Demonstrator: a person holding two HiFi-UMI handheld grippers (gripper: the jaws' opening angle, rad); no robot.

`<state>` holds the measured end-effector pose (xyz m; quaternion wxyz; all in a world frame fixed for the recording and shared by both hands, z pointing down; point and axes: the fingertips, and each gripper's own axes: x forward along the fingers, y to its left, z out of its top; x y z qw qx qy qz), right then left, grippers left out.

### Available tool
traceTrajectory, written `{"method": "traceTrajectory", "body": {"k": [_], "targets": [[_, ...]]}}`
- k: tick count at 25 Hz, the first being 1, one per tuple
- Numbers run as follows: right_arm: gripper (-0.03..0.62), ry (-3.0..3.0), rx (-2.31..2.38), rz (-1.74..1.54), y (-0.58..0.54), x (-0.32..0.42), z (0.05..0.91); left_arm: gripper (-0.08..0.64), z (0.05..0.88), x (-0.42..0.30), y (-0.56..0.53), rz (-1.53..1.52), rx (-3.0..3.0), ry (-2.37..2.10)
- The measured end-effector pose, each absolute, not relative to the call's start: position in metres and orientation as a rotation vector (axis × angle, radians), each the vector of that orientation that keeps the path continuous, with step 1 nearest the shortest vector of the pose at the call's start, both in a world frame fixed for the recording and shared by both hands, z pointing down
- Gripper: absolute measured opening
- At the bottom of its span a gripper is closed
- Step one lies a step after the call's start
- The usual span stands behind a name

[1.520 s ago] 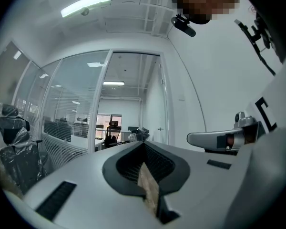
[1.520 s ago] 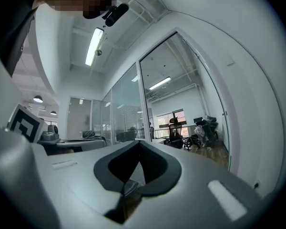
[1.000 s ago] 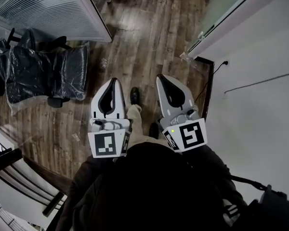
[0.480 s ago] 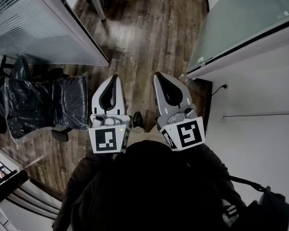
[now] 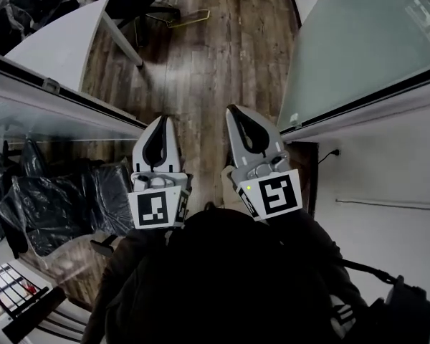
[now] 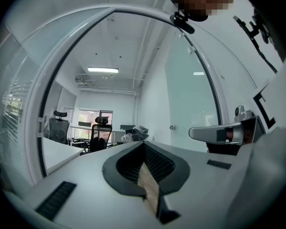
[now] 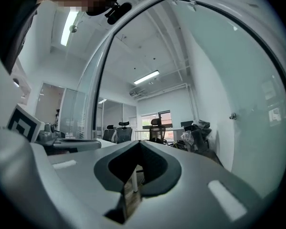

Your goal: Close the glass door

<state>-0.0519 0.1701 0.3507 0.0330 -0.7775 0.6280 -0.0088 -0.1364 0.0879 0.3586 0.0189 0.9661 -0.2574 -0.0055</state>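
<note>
A frosted glass door (image 5: 358, 41) stands on my right, its lower edge running along the wooden floor (image 5: 215, 56). The same pane shows in the left gripper view as the glass door (image 6: 190, 104) with a small knob (image 6: 172, 127), and in the right gripper view as the glass door (image 7: 238, 94) with a knob (image 7: 233, 116). My left gripper (image 5: 162, 120) and right gripper (image 5: 233, 110) are held side by side in front of my body, both shut and empty. Neither touches the door. From their own cameras, the left gripper (image 6: 143, 143) and right gripper (image 7: 139, 143) point into the room.
A glass partition (image 5: 57, 113) with a white frame runs on my left. Behind it stand black chairs wrapped in plastic (image 5: 50, 199). A white desk (image 5: 64, 38) and office chairs (image 6: 101, 128) lie ahead. A white wall with a socket (image 5: 335, 151) is at right.
I have moved forward between the partition and the door; the wrapped chairs slid down and left in the head view. Both grippers keep their place before my body, still shut.
</note>
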Motion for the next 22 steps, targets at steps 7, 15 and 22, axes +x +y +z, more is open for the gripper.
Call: {"method": "traceTrajectory", "body": {"k": [7, 15, 22], "targets": [[0.001, 1.929, -2.401, -0.04, 0.109, 0.09, 0.343, -0.003, 0.338, 0.02, 0.026, -0.011, 2.989, -0.744], [0.001, 1.814, -2.491, -0.066, 0.064, 0.212, 0.346, -0.003, 0.343, 0.14, -0.019, 0.023, 3.044, -0.636], [0.002, 1.725, -2.573, -0.083, 0.004, 0.316, 0.367, -0.003, 0.365, 0.249, -0.087, 0.021, 3.038, -0.54]]}}
